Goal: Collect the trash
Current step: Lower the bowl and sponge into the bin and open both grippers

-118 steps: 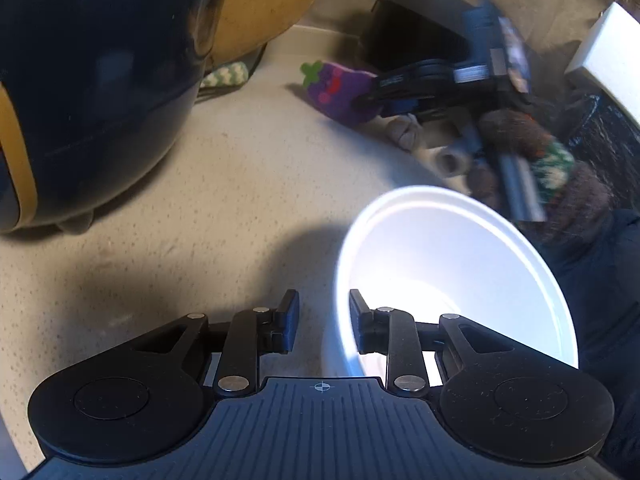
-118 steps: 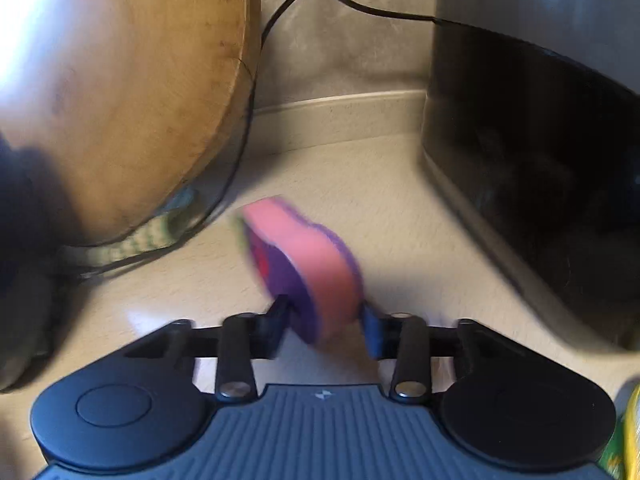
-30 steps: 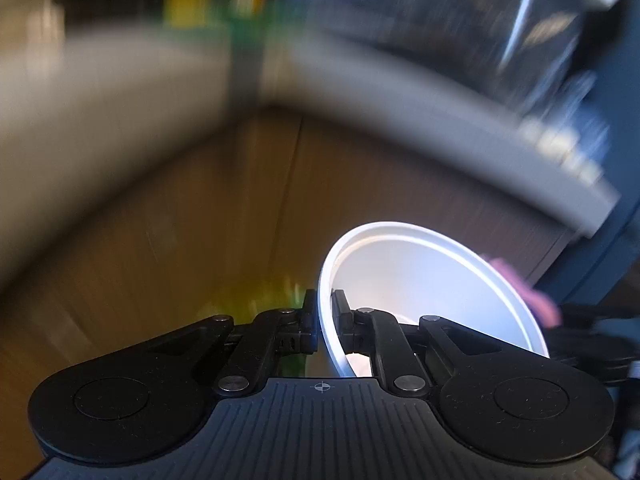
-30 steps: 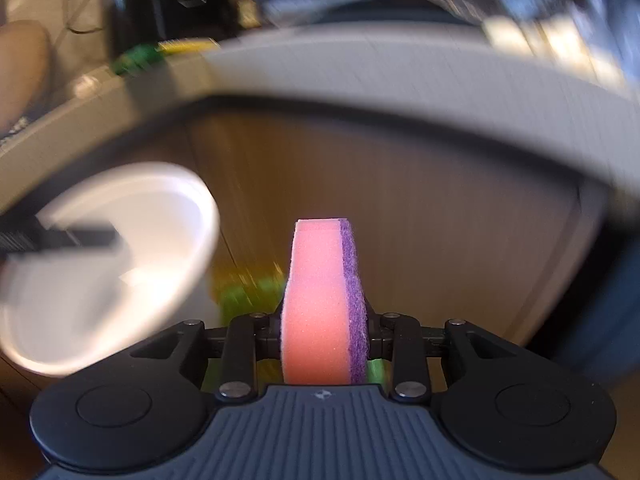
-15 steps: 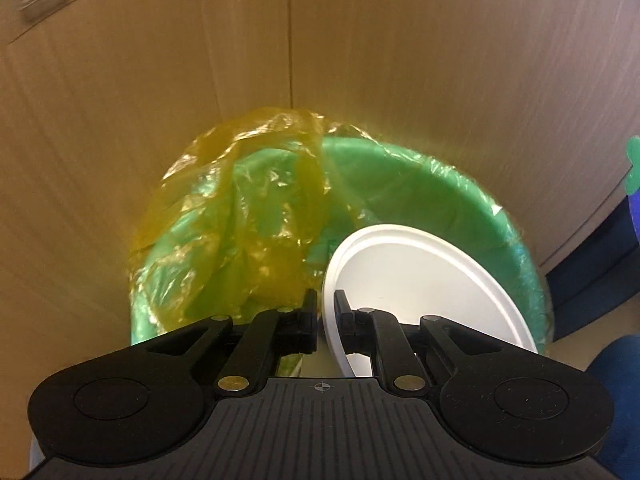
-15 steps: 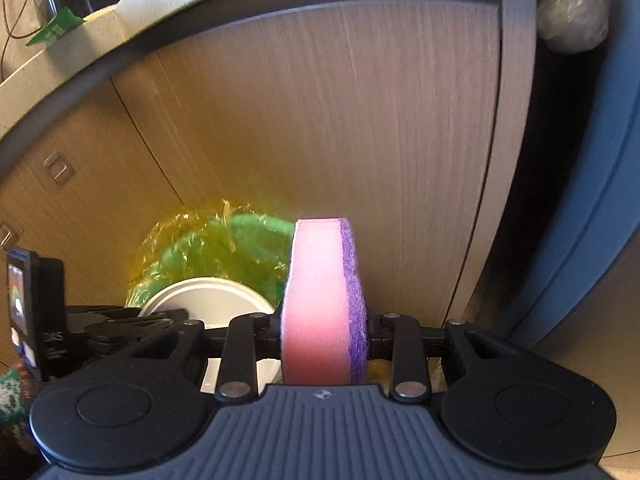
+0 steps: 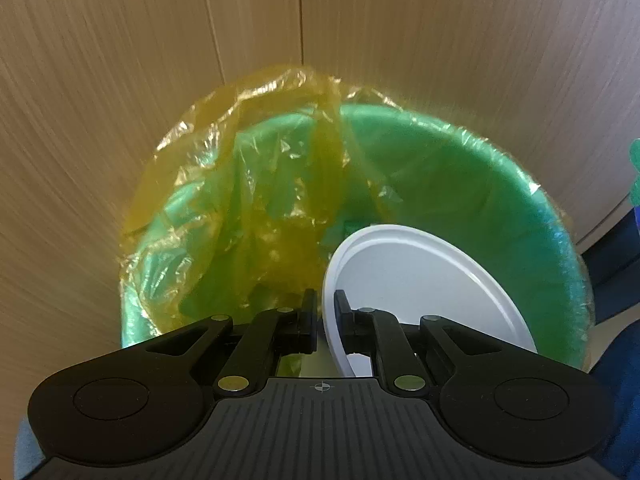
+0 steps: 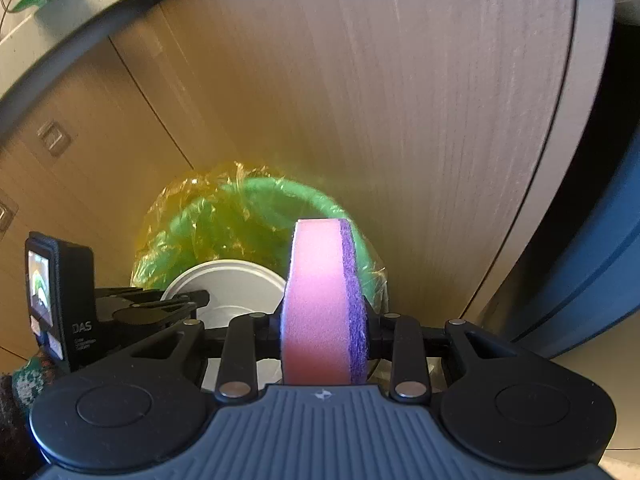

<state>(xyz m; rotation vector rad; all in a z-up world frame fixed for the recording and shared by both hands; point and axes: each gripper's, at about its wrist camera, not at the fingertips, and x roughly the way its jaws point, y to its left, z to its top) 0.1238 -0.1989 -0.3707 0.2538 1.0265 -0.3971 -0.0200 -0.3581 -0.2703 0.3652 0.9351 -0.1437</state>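
Note:
My left gripper (image 7: 325, 312) is shut on the rim of a white plastic bowl (image 7: 420, 280) and holds it tilted over the mouth of a green bin (image 7: 460, 168) lined with a yellow bag (image 7: 248, 184). My right gripper (image 8: 325, 320) is shut on a pink sponge with a purple scrub side (image 8: 316, 304), held upright in front of the same bin (image 8: 256, 216). The bowl (image 8: 232, 284) and the left gripper (image 8: 160, 308) also show in the right wrist view, low on the left.
Wooden cabinet doors (image 7: 360, 40) stand right behind the bin. The countertop edge (image 8: 80, 20) runs above at the upper left. A dark blue surface (image 8: 600, 240) is on the right.
Both grippers came down from the counter to the bin. Over the last half second the left gripper moved closer over the bin mouth, and the right gripper moved nearer to the bin.

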